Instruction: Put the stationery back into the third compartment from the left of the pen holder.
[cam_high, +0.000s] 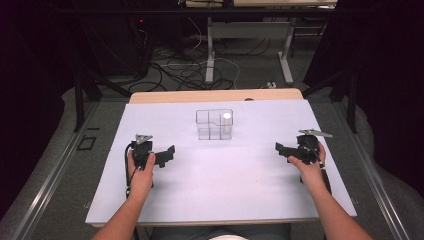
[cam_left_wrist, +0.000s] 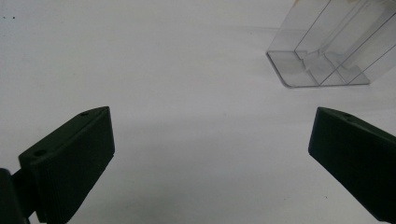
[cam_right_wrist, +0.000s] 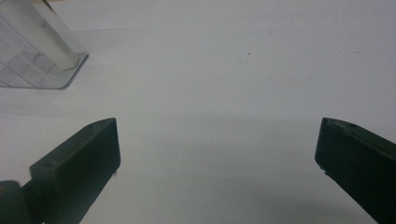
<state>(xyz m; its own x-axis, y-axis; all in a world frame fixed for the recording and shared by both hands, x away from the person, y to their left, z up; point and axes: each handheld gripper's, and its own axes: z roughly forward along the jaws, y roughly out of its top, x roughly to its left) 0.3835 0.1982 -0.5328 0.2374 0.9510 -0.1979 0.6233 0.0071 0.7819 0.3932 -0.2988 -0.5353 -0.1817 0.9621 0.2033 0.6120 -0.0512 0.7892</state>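
Your left gripper (cam_left_wrist: 210, 154) and right gripper (cam_right_wrist: 217, 158) were spread wide, gripping nothing. The high view alone revealed a white cylinder (cam_high: 227, 121) inside the clear organizer (cam_high: 214, 124).

1. I see a clear plastic organiser box with inner dividers (cam_high: 214, 124) standing upright on the white table surface, toward the far middle.
2. A white cylindrical tube (cam_high: 227, 121) stands upright in the box's far-right compartment, its top level with the rim.
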